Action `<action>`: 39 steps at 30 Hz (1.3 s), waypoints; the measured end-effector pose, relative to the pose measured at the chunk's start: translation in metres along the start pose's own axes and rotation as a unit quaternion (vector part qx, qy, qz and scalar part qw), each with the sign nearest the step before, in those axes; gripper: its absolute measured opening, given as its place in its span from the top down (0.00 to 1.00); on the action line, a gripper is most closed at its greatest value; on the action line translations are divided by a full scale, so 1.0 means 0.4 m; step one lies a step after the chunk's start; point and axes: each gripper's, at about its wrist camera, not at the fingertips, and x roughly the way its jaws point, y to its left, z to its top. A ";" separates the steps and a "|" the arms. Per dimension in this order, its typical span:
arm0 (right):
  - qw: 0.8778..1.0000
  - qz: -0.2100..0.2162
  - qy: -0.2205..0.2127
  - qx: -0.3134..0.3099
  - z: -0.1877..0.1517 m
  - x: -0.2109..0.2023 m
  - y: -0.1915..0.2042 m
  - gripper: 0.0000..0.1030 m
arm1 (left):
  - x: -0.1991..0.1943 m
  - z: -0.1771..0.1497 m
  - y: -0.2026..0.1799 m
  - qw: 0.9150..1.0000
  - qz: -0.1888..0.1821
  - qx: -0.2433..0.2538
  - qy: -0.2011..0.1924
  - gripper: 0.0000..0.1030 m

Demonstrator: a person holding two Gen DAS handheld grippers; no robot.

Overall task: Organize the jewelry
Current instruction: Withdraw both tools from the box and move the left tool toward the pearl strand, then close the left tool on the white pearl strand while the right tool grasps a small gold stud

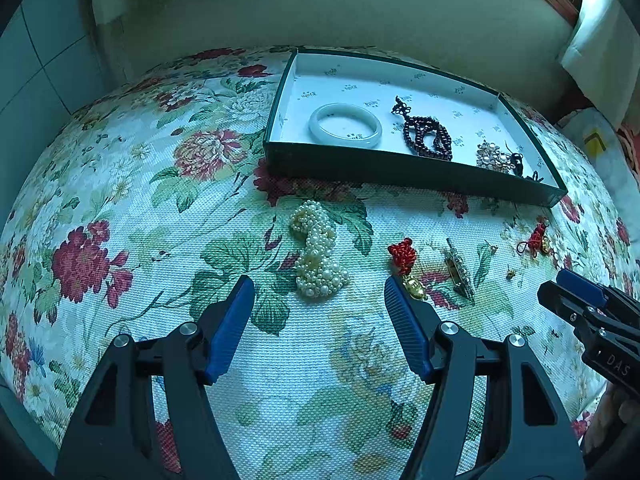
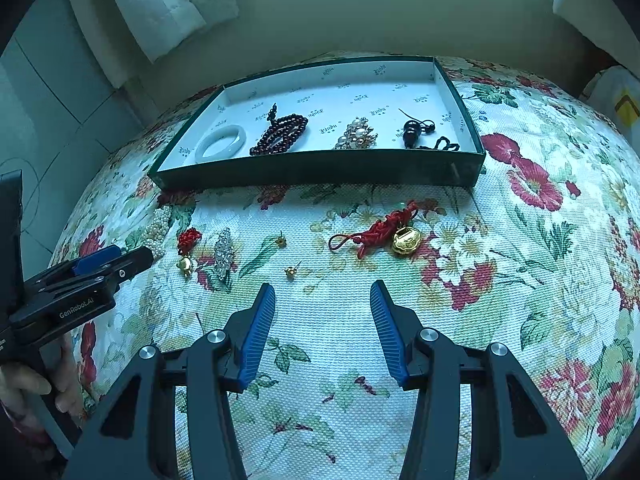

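A dark green tray (image 1: 360, 168) (image 2: 320, 170) at the back of the floral cloth holds a pale jade bangle (image 1: 345, 125) (image 2: 221, 143), dark red beads (image 1: 428, 136) (image 2: 280, 135), a pearl brooch (image 1: 491, 156) (image 2: 356, 134) and a black pendant (image 2: 414, 132). My left gripper (image 1: 320, 288) stands open just before a pearl piece (image 1: 318, 252), nothing between its fingers. Beside it lie a red knot with gold charm (image 1: 406, 266) and a rhinestone clip (image 1: 460, 272). My right gripper (image 2: 322, 292) is open, empty, short of a red cord with gold lock (image 2: 384, 234) and small gold studs (image 2: 291, 270).
A floral cloth (image 2: 520, 280) covers the whole surface, which curves away at the edges. A wall and curtains (image 2: 160, 0) rise behind the tray. A hand (image 2: 24, 388) grips the left tool's handle at the left edge of the right wrist view.
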 end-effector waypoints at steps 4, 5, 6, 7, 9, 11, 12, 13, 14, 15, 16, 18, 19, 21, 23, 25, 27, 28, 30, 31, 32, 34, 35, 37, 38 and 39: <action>1.000 0.001 0.001 -0.001 0.003 0.003 0.003 0.52 | 0.017 0.017 0.011 1.000 0.008 -0.004 -0.002 0.35; 1.000 0.000 0.001 -0.001 0.003 0.003 0.003 0.52 | 0.025 0.022 0.014 1.000 0.009 -0.005 0.000 0.35; 1.000 0.000 0.002 -0.002 0.004 0.004 0.005 0.52 | 0.032 0.027 0.018 1.000 0.009 -0.007 0.001 0.35; 1.000 0.001 0.002 -0.002 0.005 0.006 0.006 0.52 | 0.038 0.032 0.021 1.000 0.009 -0.008 0.001 0.35; 1.000 0.000 0.004 -0.004 0.007 0.011 0.011 0.52 | 0.048 0.038 0.025 1.000 0.011 -0.009 0.000 0.36; 1.000 0.000 0.005 -0.004 0.008 0.016 0.012 0.52 | 0.059 0.045 0.026 1.000 0.009 -0.007 0.000 0.41; 1.000 0.000 0.006 -0.005 0.009 0.019 0.013 0.52 | 0.065 0.046 0.025 1.000 0.006 -0.004 0.002 0.48; 1.000 0.000 0.007 -0.005 0.010 0.021 0.014 0.52 | 0.071 0.046 0.023 1.000 0.004 0.000 0.004 0.50; 1.000 0.000 0.008 -0.005 0.011 0.024 0.015 0.52 | 0.072 0.045 0.019 1.000 0.006 0.006 0.002 0.52; 1.000 0.000 0.008 -0.006 0.012 0.025 0.016 0.52 | 0.073 0.044 0.015 1.000 0.008 0.013 0.000 0.56; 1.000 0.000 0.008 -0.007 0.013 0.027 0.018 0.52 | 0.073 0.043 0.011 1.000 0.011 0.022 -0.003 0.59; 1.000 0.001 0.009 -0.008 0.014 0.031 0.021 0.52 | 0.071 0.040 0.008 0.999 0.013 0.033 -0.007 0.74; 1.000 0.001 0.010 -0.009 0.014 0.033 0.024 0.52 | 0.069 0.039 0.008 0.999 0.009 0.037 -0.009 0.78; 1.000 0.003 0.011 -0.010 0.013 0.037 0.028 0.52 | 0.067 0.038 0.008 0.999 0.007 0.042 -0.009 0.83; 1.000 0.004 0.013 -0.012 0.014 0.040 0.032 0.52 | 0.063 0.035 0.006 0.999 0.007 0.049 -0.008 0.83; 1.000 0.005 0.014 -0.016 0.014 0.045 0.039 0.52 | 0.058 0.031 0.008 0.999 0.005 0.052 -0.007 0.84; 1.000 0.005 0.015 -0.020 0.013 0.049 0.047 0.56 | 0.054 0.025 0.009 0.998 0.004 0.055 -0.006 0.86; 1.000 0.005 0.017 -0.021 0.014 0.052 0.050 0.58 | 0.051 0.024 0.012 0.998 0.004 0.056 -0.005 0.86; 1.000 0.004 0.019 -0.023 0.015 0.059 0.056 0.62 | 0.048 0.019 0.015 0.998 0.003 0.057 -0.005 0.86; 1.000 0.004 0.021 -0.023 0.016 0.063 0.059 0.65 | 0.046 0.017 0.017 0.998 0.003 0.057 -0.005 0.86; 0.999 0.003 0.022 -0.023 0.018 0.066 0.061 0.66 | 0.045 0.016 0.019 0.998 0.003 0.057 -0.005 0.86; 0.999 0.000 0.020 -0.025 0.021 0.070 0.065 0.69 | 0.045 0.016 0.022 0.998 0.002 0.057 -0.005 0.86; 0.999 -0.001 0.020 -0.025 0.023 0.072 0.066 0.69 | 0.045 0.017 0.024 0.998 0.002 0.056 -0.004 0.86; 0.999 -0.004 0.020 -0.026 0.027 0.074 0.070 0.71 | 0.045 0.017 0.025 0.998 0.000 0.055 -0.004 0.86; 0.999 -0.005 0.020 -0.027 0.029 0.076 0.071 0.72 | 0.045 0.017 0.026 0.998 0.000 0.055 -0.004 0.86; 0.999 -0.007 0.019 -0.028 0.030 0.077 0.073 0.73 | 0.046 0.018 0.027 0.998 -0.001 0.055 -0.004 0.86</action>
